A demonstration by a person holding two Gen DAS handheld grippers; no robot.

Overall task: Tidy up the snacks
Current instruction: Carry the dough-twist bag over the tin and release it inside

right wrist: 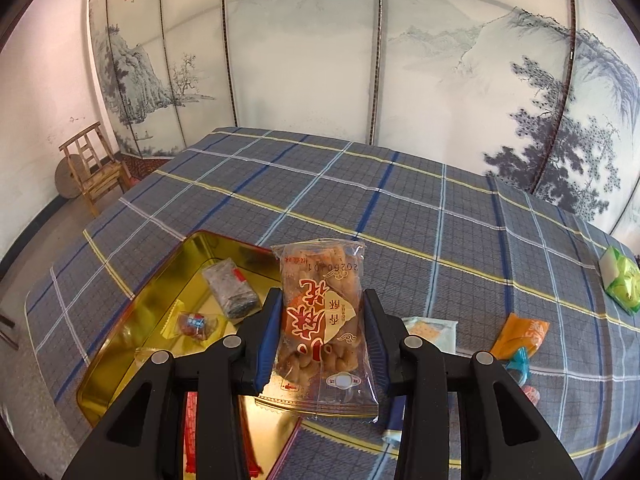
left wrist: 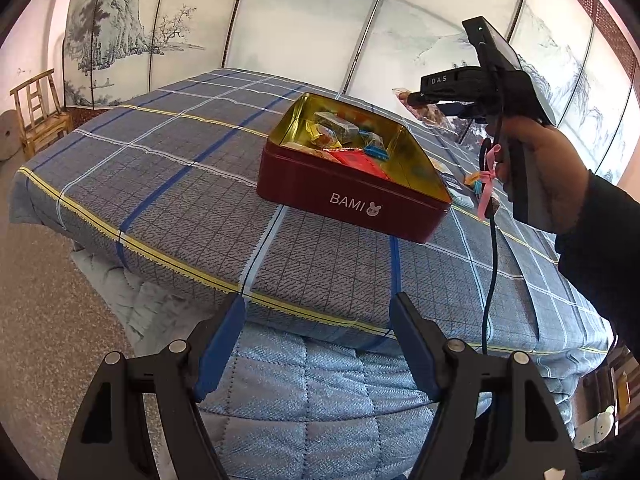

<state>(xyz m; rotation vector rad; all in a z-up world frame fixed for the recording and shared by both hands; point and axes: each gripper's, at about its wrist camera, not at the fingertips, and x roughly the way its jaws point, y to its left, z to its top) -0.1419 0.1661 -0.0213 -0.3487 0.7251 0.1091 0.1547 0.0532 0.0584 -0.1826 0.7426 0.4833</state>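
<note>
Right tool (right wrist: 323, 326) clamps a clear plastic packet of fried twists with red lettering (right wrist: 325, 320) across its width, pads on both long edges, leaving the ends free to drop. Long axis runs 12 to 6 o'clock along the fingers. It hangs over the near rim of the maroon square tin with gold lining (right wrist: 132, 312) on the plaid bed. Left tool (left wrist: 318, 336) stands wide, empty, at 6 o'clock from the tin. Loose snacks lie at 3 o'clock.

From my remote station: ink-landscape wall panels (right wrist: 304, 64) behind a plaid-covered bed (right wrist: 360, 200), a wooden chair (right wrist: 94, 168) on speckled floor (left wrist: 48, 320).
</note>
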